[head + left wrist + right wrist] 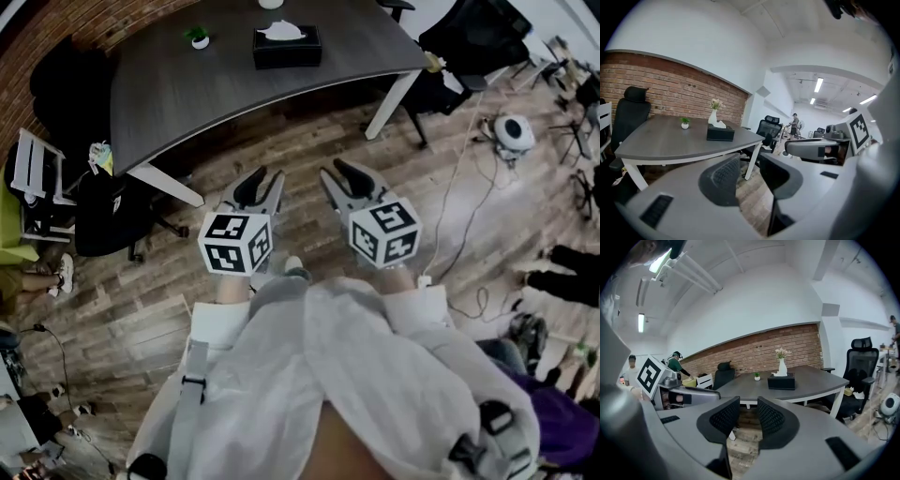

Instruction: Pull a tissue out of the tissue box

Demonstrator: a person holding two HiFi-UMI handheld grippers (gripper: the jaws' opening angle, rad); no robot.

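A black tissue box (287,47) with a white tissue (284,31) poking out of its top stands on the far part of the grey table (187,94). Both grippers hang over the wooden floor, well short of the table. My left gripper (264,178) is open with nothing between its jaws. My right gripper (335,172) is open and empty too. In the left gripper view the tissue box (720,133) lies ahead beyond the left gripper (750,161). The right gripper view shows the tissue box (781,380) beyond the right gripper (748,404).
A small potted plant (199,37) and a white vase (782,366) stand near the box. Black office chairs (103,216) flank the table. Cables and a round white device (514,131) lie on the floor at right. People are at the sides of the room.
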